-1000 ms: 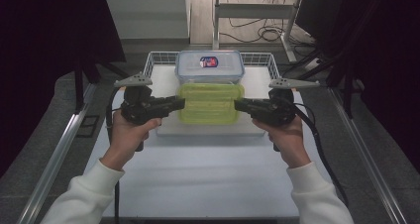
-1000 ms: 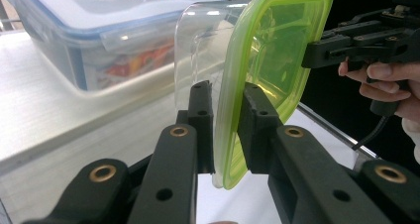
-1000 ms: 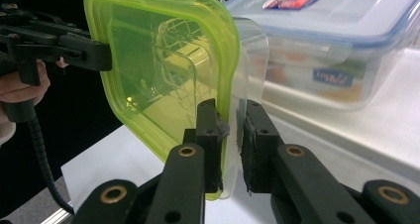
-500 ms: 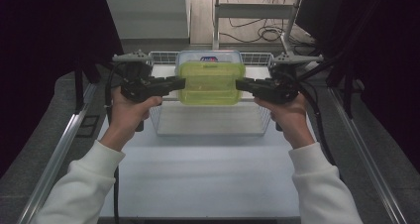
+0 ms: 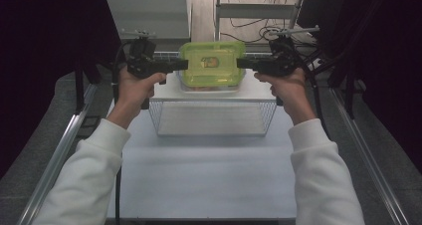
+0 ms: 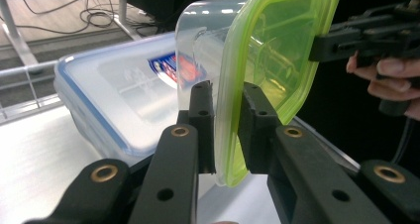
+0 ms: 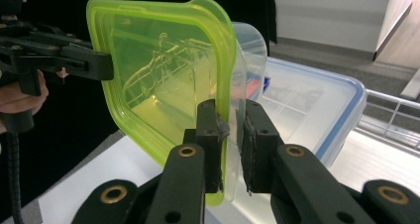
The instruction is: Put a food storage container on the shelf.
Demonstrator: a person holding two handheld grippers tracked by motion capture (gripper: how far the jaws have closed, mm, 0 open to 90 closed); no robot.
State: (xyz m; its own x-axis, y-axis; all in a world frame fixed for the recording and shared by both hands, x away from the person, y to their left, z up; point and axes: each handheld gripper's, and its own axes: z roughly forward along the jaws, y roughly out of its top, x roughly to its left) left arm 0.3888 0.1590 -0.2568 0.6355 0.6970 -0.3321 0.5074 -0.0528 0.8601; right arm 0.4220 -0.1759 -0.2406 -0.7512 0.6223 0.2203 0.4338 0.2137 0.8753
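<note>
A clear container with a green lid [image 5: 211, 63] hangs in the air between my two grippers, above the far part of the wire basket. My left gripper [image 5: 183, 64] is shut on its left rim, and my right gripper [image 5: 240, 62] is shut on its right rim. In the left gripper view the jaws [image 6: 225, 92] pinch the green lid's edge [image 6: 277, 50]. In the right gripper view the jaws [image 7: 229, 110] clamp the lid and clear wall [image 7: 163, 70]. Below it lies a blue-rimmed clear box [image 6: 114, 95], also seen behind the lifted container [image 7: 307, 105].
A white wire basket [image 5: 214, 118] stands on the white table [image 5: 209, 180], with a flat white top under the boxes. Metal rails [image 5: 64, 135] run along both table sides. Cables and a metal frame [image 5: 259, 11] lie beyond the far edge.
Both hands have lifted the green-lidded container up and away from the person, from over the basket top to above the blue-rimmed box. Both grips have stayed shut.
</note>
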